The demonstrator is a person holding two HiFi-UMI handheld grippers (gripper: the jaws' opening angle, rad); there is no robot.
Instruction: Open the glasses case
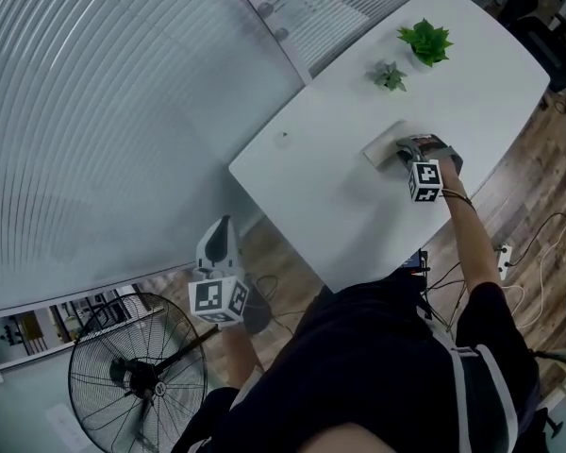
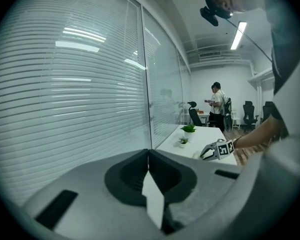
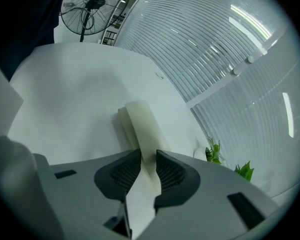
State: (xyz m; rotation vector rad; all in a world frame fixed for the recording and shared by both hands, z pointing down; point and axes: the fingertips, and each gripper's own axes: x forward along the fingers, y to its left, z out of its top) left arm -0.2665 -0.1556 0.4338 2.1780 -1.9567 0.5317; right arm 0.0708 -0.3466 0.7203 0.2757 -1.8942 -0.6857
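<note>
A cream glasses case (image 1: 384, 145) lies closed on the white table (image 1: 330, 196), near its right-hand edge. My right gripper (image 1: 407, 151) reaches down onto it from the right. In the right gripper view the case (image 3: 139, 118) runs away from me and its near end sits between the jaws of the right gripper (image 3: 148, 156), with both pads pressed against its sides. My left gripper (image 1: 220, 241) hangs off the table, low over the floor at the left. In the left gripper view the left gripper (image 2: 149, 153) has its jaws touching at the tips with nothing between them.
Two small green plants (image 1: 425, 41) (image 1: 390, 76) stand at the table's far end. A glass wall with blinds (image 1: 123, 111) runs along the left. A floor fan (image 1: 137, 377) stands by my left gripper. Cables (image 1: 538, 253) lie on the wooden floor at the right.
</note>
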